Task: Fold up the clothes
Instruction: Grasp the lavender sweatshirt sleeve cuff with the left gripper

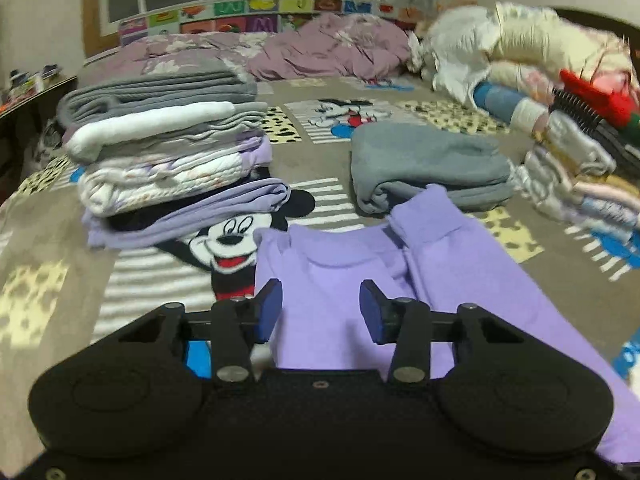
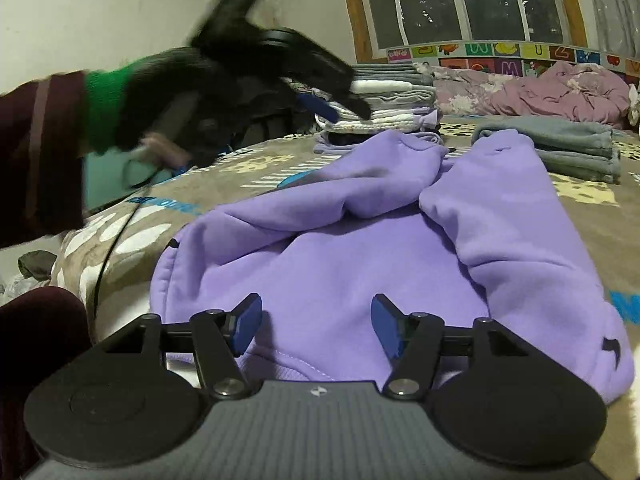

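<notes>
- The left gripper (image 1: 320,310), black with blue pads, stood with its jaws spread apart and nothing between them, hovering above the lilac fleece trousers (image 1: 360,280).
- The right gripper (image 2: 316,326), of the same build, was likewise spread wide and empty, poised over the waistband end of the lilac fleece trousers (image 2: 360,248).
- The trousers lay flat on the brown cartoon-mouse-print blanket (image 1: 160,276), both legs running away from the cameras, cuffs at the far end.
- Just beyond the cuffs sat a folded grey fleece garment (image 1: 424,168).
- To the left stood a tall stack of folded grey, white and lilac clothes (image 1: 168,152).
- At the far side lay a rumpled mauve floral quilt (image 1: 320,48).
</notes>
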`<state>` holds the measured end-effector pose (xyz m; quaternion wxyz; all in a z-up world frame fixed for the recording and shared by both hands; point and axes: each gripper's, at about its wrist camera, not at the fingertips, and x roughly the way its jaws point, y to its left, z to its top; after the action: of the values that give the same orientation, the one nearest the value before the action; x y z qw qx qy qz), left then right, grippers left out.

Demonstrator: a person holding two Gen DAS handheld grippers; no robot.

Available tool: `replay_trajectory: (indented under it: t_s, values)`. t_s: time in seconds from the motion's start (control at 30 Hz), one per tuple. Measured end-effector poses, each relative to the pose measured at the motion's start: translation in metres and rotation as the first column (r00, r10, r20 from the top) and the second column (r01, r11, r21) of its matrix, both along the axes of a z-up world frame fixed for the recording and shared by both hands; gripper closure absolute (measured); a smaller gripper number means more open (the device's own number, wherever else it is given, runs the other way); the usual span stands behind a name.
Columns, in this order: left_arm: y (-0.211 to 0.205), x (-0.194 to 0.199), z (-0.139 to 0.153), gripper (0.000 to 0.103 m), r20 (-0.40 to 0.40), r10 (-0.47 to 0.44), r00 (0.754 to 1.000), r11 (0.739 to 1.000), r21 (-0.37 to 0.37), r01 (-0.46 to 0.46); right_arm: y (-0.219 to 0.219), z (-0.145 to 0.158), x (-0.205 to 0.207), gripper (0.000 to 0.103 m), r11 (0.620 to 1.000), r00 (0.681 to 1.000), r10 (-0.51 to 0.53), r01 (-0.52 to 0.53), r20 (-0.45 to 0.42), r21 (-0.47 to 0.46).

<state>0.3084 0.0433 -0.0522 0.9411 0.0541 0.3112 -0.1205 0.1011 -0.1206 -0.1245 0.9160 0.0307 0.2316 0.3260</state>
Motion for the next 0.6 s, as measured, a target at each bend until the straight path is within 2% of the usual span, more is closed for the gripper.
replay_trajectory:
  t_s: [0.2,0.27,0.47,0.6]
  values:
    - [-0.008,0.038,-0.005,0.063,-0.016,-0.04,0.999,0.997,0.06,0.04,-0.001,-0.002,0.004,0.039,1.0,1.0,0.014,-0.014,-0.022,0.021]
    - [-0.013,0.048,-0.008,0.067,-0.023,-0.053,0.998,0.995,0.085,0.055,-0.002,-0.001,0.006,0.039,0.999,1.0,0.014,-0.013,-0.028,0.032]
    - [-0.019,0.07,-0.021,0.068,-0.073,-0.07,0.995,0.988,0.133,0.079,-0.003,-0.003,0.009,0.039,0.999,0.999,0.016,-0.014,-0.037,0.049]
    - [-0.018,0.078,-0.031,0.068,-0.109,-0.062,0.992,0.99,0.123,0.076,-0.002,-0.004,0.01,0.039,0.998,0.999,0.018,-0.016,-0.039,0.055]
